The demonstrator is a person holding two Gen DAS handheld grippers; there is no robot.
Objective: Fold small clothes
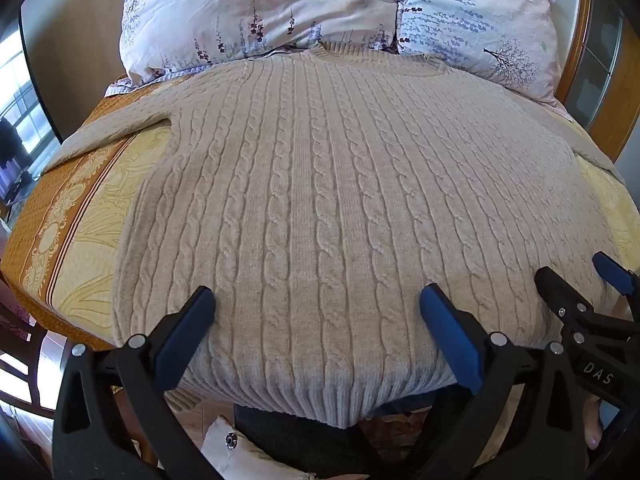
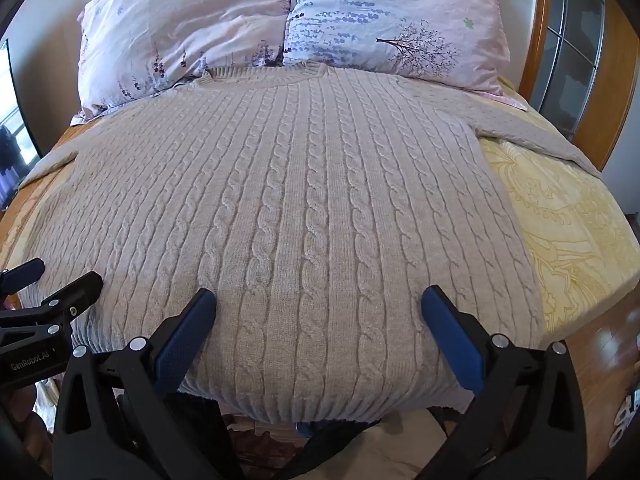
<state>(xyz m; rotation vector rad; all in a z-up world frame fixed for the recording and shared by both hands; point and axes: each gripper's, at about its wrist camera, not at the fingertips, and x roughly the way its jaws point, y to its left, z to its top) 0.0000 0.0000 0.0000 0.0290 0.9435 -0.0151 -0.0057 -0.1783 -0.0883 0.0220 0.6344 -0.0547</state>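
Your way over the sweater lies open; pillows block twelve o'clock, and the other gripper crowds three o'clock.

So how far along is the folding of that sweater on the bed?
Barely started. Done: the cable-knit sweater lies spread flat on the yellow bedspread, both sleeves out, collar toward the pillows. In hand: nothing; the left gripper and right gripper hover open above its hem. Left: every fold.
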